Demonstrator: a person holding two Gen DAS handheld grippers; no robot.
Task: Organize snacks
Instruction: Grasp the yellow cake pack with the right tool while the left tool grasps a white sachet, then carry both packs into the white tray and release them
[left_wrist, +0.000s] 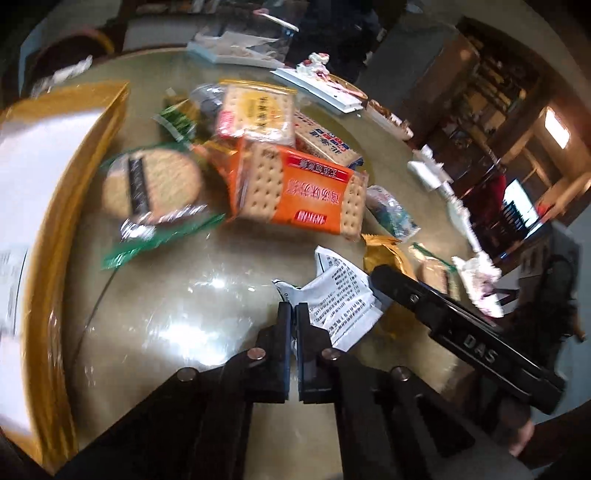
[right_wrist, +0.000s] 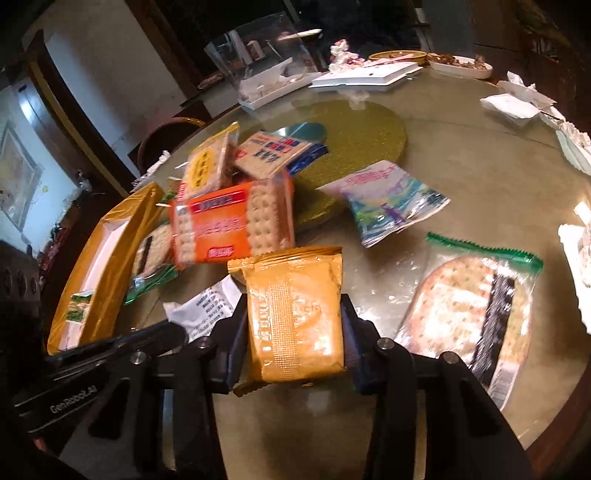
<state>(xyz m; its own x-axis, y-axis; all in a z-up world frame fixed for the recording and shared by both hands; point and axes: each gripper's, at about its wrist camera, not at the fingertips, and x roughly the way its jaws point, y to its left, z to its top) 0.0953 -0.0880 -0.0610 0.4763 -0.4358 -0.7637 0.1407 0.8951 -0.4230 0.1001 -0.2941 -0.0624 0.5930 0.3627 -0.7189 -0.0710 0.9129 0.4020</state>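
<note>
My left gripper (left_wrist: 293, 314) is shut on a corner of a white printed packet (left_wrist: 341, 299) just above the glass table. My right gripper (right_wrist: 293, 314) is shut on a gold snack packet (right_wrist: 295, 314) and holds it upright; it also shows in the left wrist view (left_wrist: 384, 258). A pile of cracker packs lies beyond: an orange pack (left_wrist: 295, 188) (right_wrist: 232, 225), a yellow pack (left_wrist: 258, 110) (right_wrist: 208, 166), a blue-and-white pack (left_wrist: 325, 142) (right_wrist: 273, 151). A gold-rimmed box (left_wrist: 48, 206) (right_wrist: 107, 258) stands at the left with a small green packet (right_wrist: 77, 310) inside.
Round cracker packs with green seals lie on the table (left_wrist: 151, 184) (right_wrist: 469, 306). A pale blue pouch (right_wrist: 388, 203) lies near a gold round mat (right_wrist: 362, 129). White trays, tissues and dishes crowd the far edge (right_wrist: 365, 75). The table is round glass (left_wrist: 166, 295).
</note>
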